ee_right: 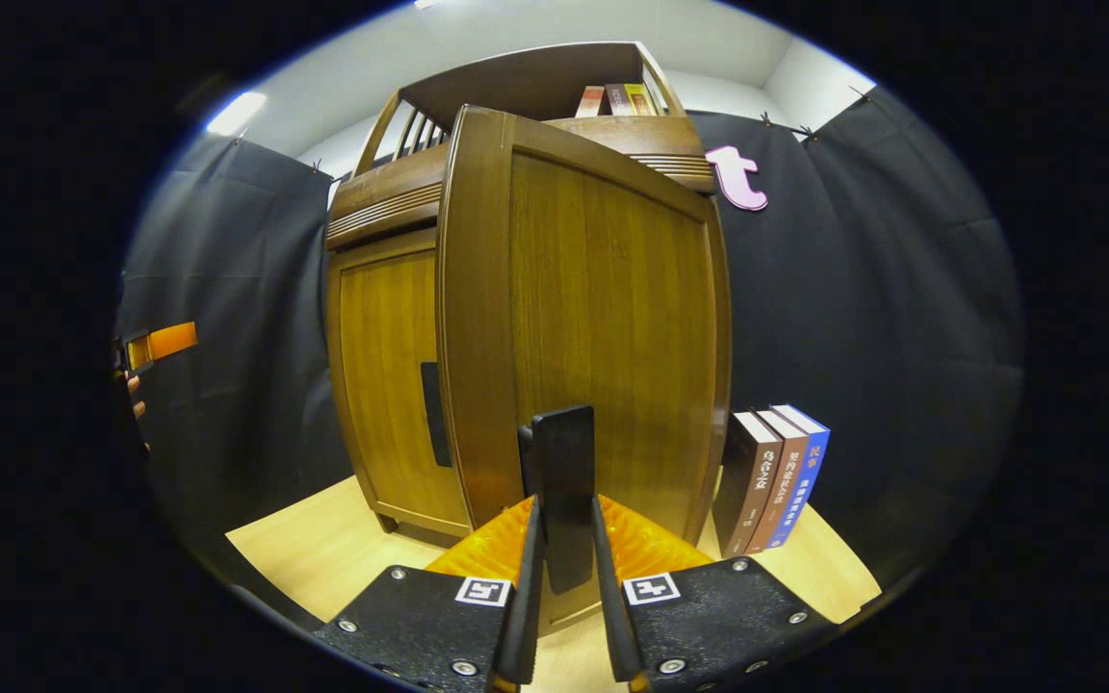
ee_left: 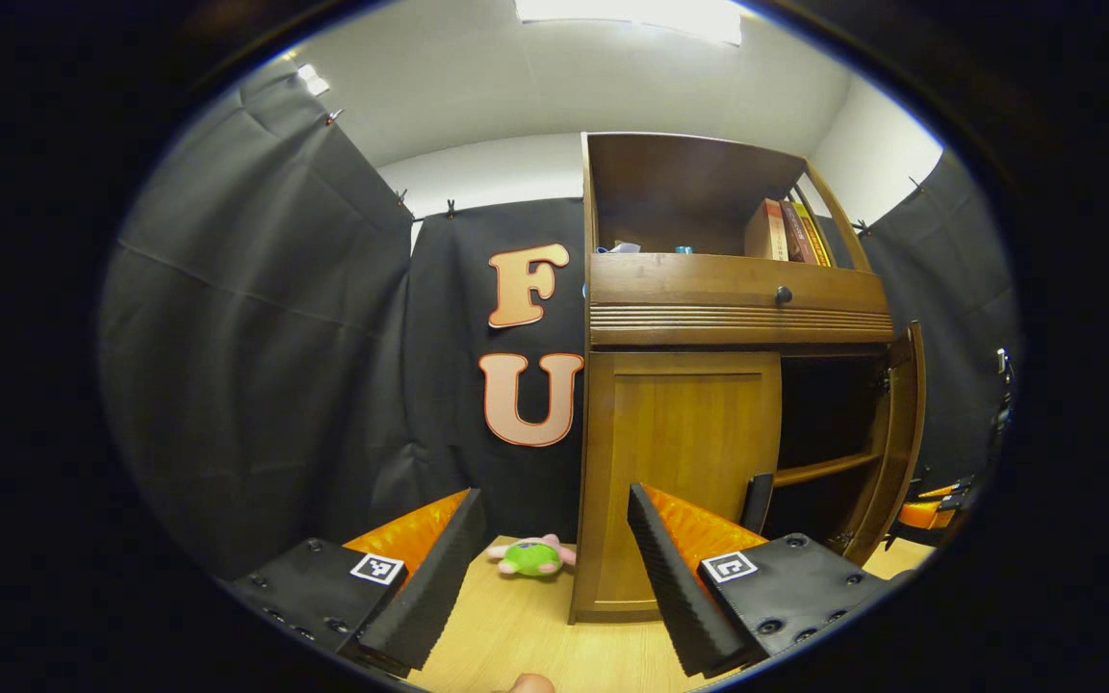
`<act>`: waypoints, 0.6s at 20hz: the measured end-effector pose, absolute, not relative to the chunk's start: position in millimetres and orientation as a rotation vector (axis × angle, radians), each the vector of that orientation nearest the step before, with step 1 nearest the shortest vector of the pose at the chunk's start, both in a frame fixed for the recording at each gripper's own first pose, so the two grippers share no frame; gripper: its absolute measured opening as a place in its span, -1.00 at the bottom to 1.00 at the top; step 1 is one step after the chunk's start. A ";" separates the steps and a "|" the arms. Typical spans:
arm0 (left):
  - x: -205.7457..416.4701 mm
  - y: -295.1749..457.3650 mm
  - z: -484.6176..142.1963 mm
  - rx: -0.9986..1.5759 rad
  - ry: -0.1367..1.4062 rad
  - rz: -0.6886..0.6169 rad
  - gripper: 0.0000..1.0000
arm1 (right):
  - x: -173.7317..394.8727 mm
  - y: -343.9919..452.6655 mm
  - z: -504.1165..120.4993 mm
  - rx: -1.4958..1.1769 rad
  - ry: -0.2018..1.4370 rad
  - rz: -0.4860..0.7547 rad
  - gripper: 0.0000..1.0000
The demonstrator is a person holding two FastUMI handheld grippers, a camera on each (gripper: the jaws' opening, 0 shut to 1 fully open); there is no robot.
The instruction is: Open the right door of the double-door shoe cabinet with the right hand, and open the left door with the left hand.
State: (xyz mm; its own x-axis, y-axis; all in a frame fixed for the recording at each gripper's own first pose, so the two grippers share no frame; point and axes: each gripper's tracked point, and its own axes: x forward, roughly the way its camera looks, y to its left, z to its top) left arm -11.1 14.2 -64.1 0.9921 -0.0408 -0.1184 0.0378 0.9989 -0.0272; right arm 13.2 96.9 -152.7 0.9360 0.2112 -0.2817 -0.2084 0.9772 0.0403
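In the right gripper view, the right gripper point(ee_right: 562, 568) is clamped on the dark handle point(ee_right: 562, 481) of the right door point(ee_right: 603, 327), which is swung open at frame center. The left gripper point(ee_left: 554, 558) is spread wide at the bottom of its view, empty, facing the closed left door point(ee_left: 684, 462). The wood doors look rigid and hinged; the left door's handle point(ee_left: 758, 500), at its right edge, seems the best hold.

brown cabinet point(ee_left: 680, 452), green plush toy point(ee_left: 530, 557)

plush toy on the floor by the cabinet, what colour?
Green with pink trim; the plush toy shows best in the left gripper view.
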 end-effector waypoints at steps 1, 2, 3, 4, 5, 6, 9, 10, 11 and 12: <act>-11.5 12.8 -64.6 -0.027 0.120 -0.043 0.90 | 10.7 92.7 -152.1 0.001 0.287 0.204 -0.46; -11.8 10.9 -64.6 -0.028 0.120 -0.045 0.93 | 7.6 87.2 -151.2 -0.010 0.285 0.195 -0.50; -12.3 8.9 -64.2 -0.029 0.119 -0.048 0.93 | 5.5 83.3 -150.6 -0.026 0.282 0.187 -0.34; -12.6 6.7 -63.2 -0.030 0.117 -0.051 0.93 | 4.2 78.7 -148.5 -0.043 0.279 0.178 -0.58; -12.9 5.4 -62.4 -0.031 0.116 -0.054 0.96 | 2.4 74.9 -147.4 -0.059 0.275 0.169 -0.59; -14.0 4.9 -62.3 -0.032 0.115 -0.057 0.96 | 1.0 70.5 -146.6 -0.072 0.274 0.161 -0.61; -14.7 3.1 -62.2 -0.032 0.115 -0.065 0.93 | -4.1 58.9 -144.2 -0.094 0.271 0.133 -0.66; -15.1 2.4 -61.5 -0.032 0.114 -0.067 0.93 | -5.2 54.5 -143.1 -0.097 0.270 0.124 -0.67; -16.0 1.2 -60.7 -0.032 0.115 -0.069 0.96 | -6.3 50.6 -142.8 -0.097 0.269 0.115 -0.69; -16.9 -0.3 -60.4 -0.032 0.114 -0.072 0.96 | -8.3 46.0 -142.5 -0.096 0.267 0.107 -0.72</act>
State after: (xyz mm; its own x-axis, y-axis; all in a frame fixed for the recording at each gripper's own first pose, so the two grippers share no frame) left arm -16.9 -0.3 -60.4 0.9909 -0.0733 -0.1128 0.0696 0.9969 -0.0361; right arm -8.3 46.0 -142.5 0.9589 0.0927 -0.2683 -0.1181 0.9897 -0.0803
